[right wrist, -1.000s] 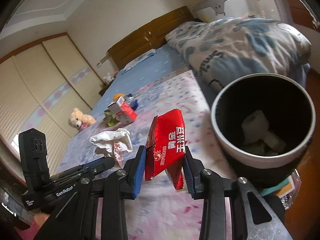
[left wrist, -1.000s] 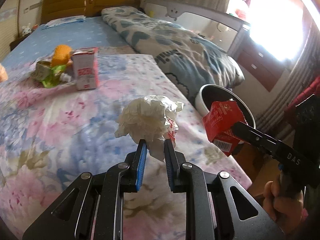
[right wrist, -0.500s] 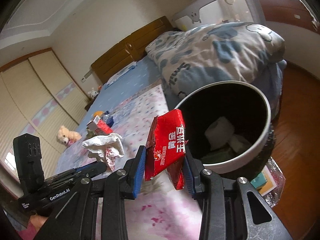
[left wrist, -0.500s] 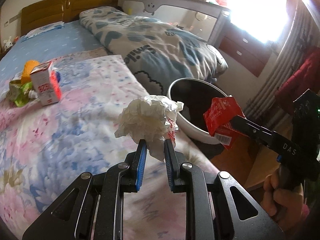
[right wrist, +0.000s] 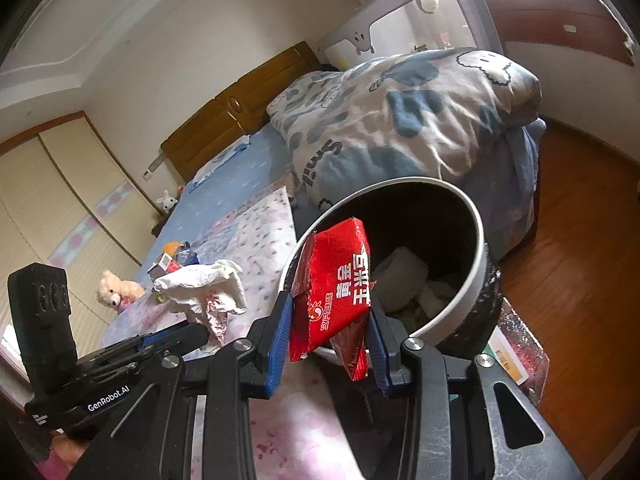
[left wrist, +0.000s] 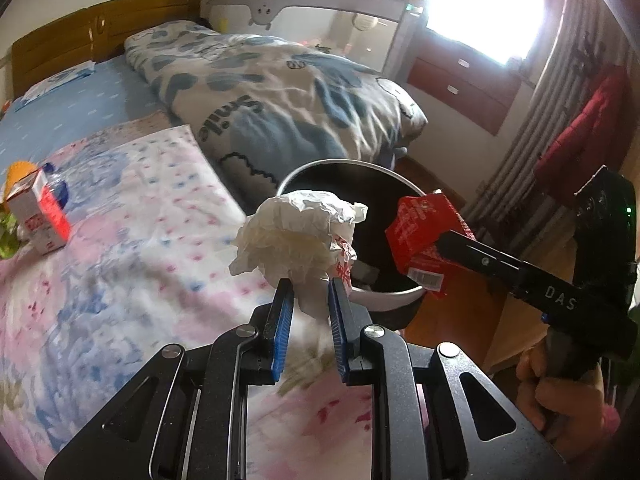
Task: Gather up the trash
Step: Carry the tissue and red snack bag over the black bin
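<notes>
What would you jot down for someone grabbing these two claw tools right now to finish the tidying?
Left claw: shut on the crumpled paper wrapper, near the bin's rim.
Right claw: shut on the red snack packet, at the bin's edge.
Bin: on the floor beside the bed, some trash already inside.
Left: drop both pieces in, then fetch the small carton and scraps by it on the floral quilt.

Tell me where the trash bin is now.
In the right wrist view the trash bin stands on the floor at the bed's edge, just behind the red wrapper.
</notes>
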Demonstrator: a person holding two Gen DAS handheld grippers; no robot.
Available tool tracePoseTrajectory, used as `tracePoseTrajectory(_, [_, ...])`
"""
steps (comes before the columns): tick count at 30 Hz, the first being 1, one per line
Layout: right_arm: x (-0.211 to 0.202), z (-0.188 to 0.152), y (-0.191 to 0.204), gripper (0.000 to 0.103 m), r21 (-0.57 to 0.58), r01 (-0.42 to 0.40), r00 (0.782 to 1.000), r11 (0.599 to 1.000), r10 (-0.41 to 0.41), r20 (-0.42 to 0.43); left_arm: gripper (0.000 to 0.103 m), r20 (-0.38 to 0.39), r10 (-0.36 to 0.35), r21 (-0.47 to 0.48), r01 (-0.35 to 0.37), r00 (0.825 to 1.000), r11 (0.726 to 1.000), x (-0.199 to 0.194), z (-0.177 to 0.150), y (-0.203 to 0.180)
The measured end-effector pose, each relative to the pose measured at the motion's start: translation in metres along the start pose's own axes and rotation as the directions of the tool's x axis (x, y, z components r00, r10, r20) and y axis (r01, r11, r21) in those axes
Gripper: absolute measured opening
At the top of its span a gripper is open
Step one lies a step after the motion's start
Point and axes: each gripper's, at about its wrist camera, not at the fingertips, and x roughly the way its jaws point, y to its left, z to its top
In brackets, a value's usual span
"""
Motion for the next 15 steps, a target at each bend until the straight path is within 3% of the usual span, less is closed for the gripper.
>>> tracePoseTrajectory(15, [0.008, 0.02, -0.019, 0.036, 0.007, 0.025, 1.0, 1.0, -0.025, 0.003, 0.017, -0.026, -0.009, 0.035, 0.01, 1.0, 0.999, 0.026, 0.018, -0.019])
